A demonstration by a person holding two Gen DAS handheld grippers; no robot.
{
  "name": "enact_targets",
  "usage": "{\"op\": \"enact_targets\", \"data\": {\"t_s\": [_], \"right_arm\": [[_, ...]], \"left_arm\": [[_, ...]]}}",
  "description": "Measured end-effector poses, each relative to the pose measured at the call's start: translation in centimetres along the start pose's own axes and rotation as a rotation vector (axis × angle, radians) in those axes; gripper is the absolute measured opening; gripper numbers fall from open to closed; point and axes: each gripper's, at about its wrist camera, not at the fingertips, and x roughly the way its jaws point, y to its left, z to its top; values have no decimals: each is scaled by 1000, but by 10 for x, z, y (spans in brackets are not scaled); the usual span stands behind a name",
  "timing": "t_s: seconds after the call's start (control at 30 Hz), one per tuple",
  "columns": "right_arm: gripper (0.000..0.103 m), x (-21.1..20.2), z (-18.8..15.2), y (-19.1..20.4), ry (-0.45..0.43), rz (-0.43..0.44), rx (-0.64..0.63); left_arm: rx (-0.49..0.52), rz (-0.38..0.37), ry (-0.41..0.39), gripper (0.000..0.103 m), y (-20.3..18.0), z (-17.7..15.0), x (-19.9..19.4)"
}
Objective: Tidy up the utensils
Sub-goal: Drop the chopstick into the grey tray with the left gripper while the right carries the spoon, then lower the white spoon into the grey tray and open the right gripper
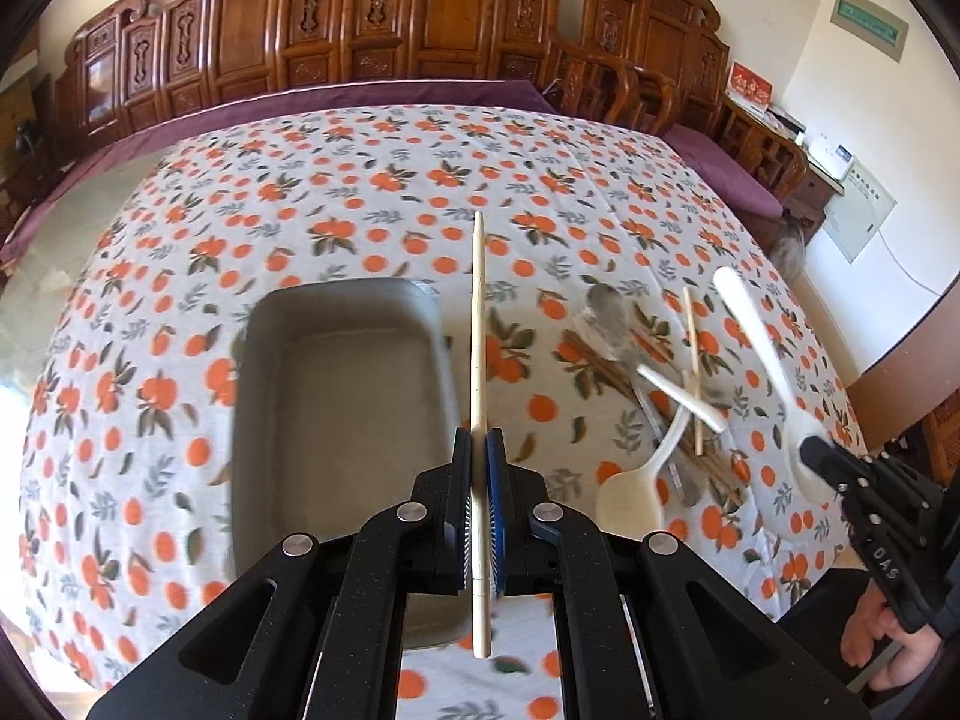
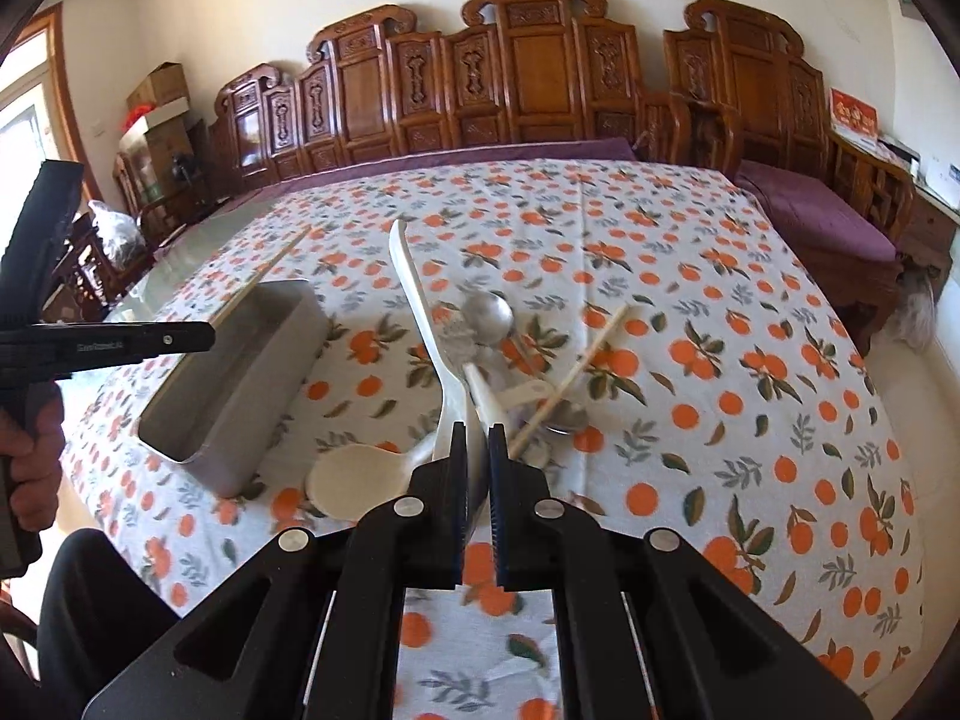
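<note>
My left gripper (image 1: 479, 441) is shut on a pale wooden chopstick (image 1: 478, 324) and holds it above the right rim of the grey tray (image 1: 336, 420). My right gripper (image 2: 477, 435) is shut on a white plastic spoon (image 2: 414, 294), handle pointing up and away; it also shows in the left wrist view (image 1: 762, 348). On the cloth lie another white spoon (image 2: 354, 477), a metal spoon (image 2: 489, 315), a short white spoon (image 2: 510, 399) and a second chopstick (image 2: 576, 375), piled to the right of the tray (image 2: 234, 378).
The table carries an orange-print cloth (image 2: 720, 390). Carved wooden chairs (image 2: 540, 72) line its far side. The person's hand (image 2: 30, 462) and the left gripper body show at the left of the right wrist view.
</note>
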Motion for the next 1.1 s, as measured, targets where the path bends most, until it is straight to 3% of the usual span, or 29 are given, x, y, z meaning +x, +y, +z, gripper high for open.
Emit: {"op": "enact_targets", "data": {"t_s": [0.27, 0.6, 0.87, 1.1], "right_arm": [[8, 0, 13, 37, 1, 25, -53], [8, 8, 16, 75, 24, 32, -115], [8, 23, 23, 102, 59, 47, -135], [8, 46, 33, 137, 102, 63, -137]], "left_arm": [[-2, 28, 33, 4, 34, -9, 5], [0, 73, 109, 4, 63, -19, 38], [0, 67, 47, 14, 80, -19, 7], [10, 88, -24, 15, 102, -25, -37]]}}
